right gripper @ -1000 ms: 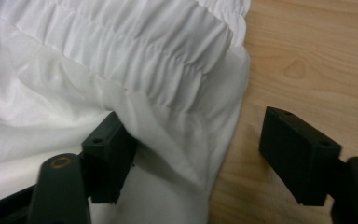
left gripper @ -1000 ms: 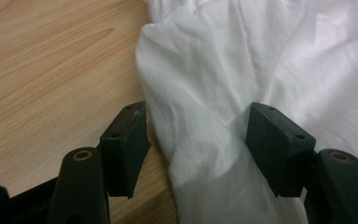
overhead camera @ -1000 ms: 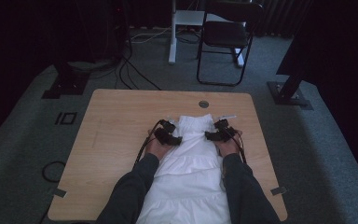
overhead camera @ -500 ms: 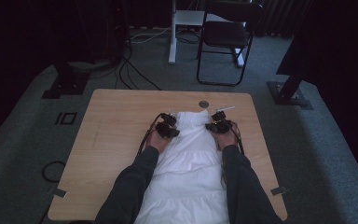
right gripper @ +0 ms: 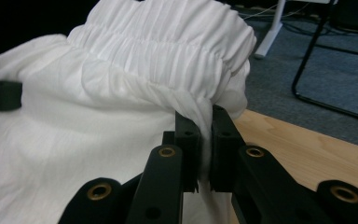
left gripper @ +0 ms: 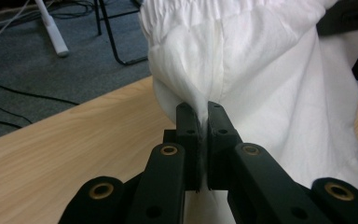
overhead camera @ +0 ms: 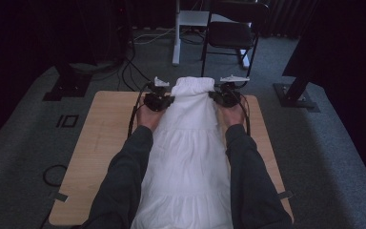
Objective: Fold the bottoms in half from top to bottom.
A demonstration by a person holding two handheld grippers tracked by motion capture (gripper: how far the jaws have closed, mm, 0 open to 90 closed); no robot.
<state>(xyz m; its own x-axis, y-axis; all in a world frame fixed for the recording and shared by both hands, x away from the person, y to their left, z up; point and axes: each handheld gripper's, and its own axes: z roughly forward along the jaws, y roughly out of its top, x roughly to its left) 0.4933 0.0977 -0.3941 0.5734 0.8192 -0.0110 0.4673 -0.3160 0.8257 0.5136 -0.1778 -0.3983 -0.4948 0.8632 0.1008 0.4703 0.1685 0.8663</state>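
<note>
Over the far half of the wooden counter [overhead camera: 100,138], a white gathered skirt [overhead camera: 190,143] is held up by its elastic waistband [overhead camera: 193,85] between two tools. The left hand-held gripper [overhead camera: 164,100] pinches the skirt's left edge just below the waistband; in the left gripper view its black jaws are clamped together on a fold of white cloth beside a seam [left gripper: 219,70], having just closed on it. The right hand-held gripper [overhead camera: 219,97] does the same at the right edge; in the right gripper view its jaws squeeze a twisted bunch of fabric directly under the ruched waistband [right gripper: 168,42], also having just closed. The waistband end is raised off the counter near its far edge, while the rest of the skirt runs down between the person's dark sleeves [overhead camera: 124,181] and lies along the counter toward the near edge. Beyond the counter, on grey carpet, stands a black folding chair [overhead camera: 233,33].
</note>
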